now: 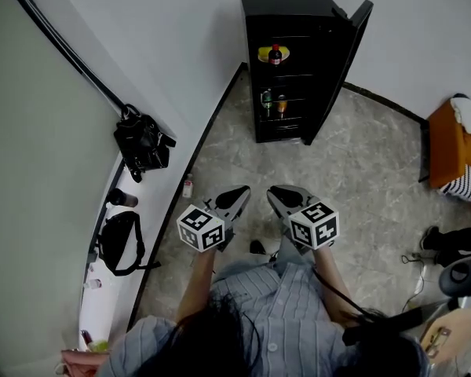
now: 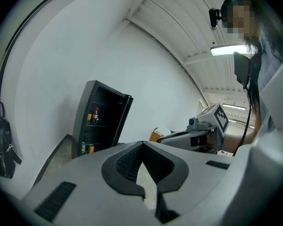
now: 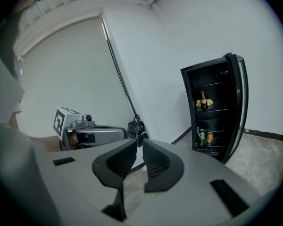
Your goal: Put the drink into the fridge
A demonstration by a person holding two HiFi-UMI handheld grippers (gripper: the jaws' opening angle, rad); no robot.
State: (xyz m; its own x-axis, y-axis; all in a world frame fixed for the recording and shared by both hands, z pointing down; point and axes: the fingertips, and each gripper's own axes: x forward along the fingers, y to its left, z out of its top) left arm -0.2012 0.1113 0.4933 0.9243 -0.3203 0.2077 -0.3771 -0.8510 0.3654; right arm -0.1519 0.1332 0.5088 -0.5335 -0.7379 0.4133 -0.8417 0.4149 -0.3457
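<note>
Head view: black fridge [image 1: 286, 6] stands against the far wall, its door [image 1: 353, 45] swung open to the right. Drinks are already inside. A dark bottle [image 1: 275, 53] with a red cap stands upright on the upper shelf. A green can [image 1: 267, 100] and an orange can [image 1: 282, 104] stand side by side on a lower shelf. One more small bottle [image 1: 188, 185] stands on the floor [image 1: 361, 179] by the wall edge, well apart from the fridge and just ahead-left of the left gripper [image 1: 235, 196].

Both grippers are held side by side in front of the person, over the floor, pointing toward the fridge and well short of it. Neither one touches anything.

Left gripper view: jaw tips are together with nothing between them.

Right gripper view: the right gripper [image 3: 139, 142] has its jaws a narrow slit apart, with only wall and floor showing through. It is empty.

Two black bags [image 1: 141, 144] sit on the white ledge [image 1: 102, 305] along the left wall.
</note>
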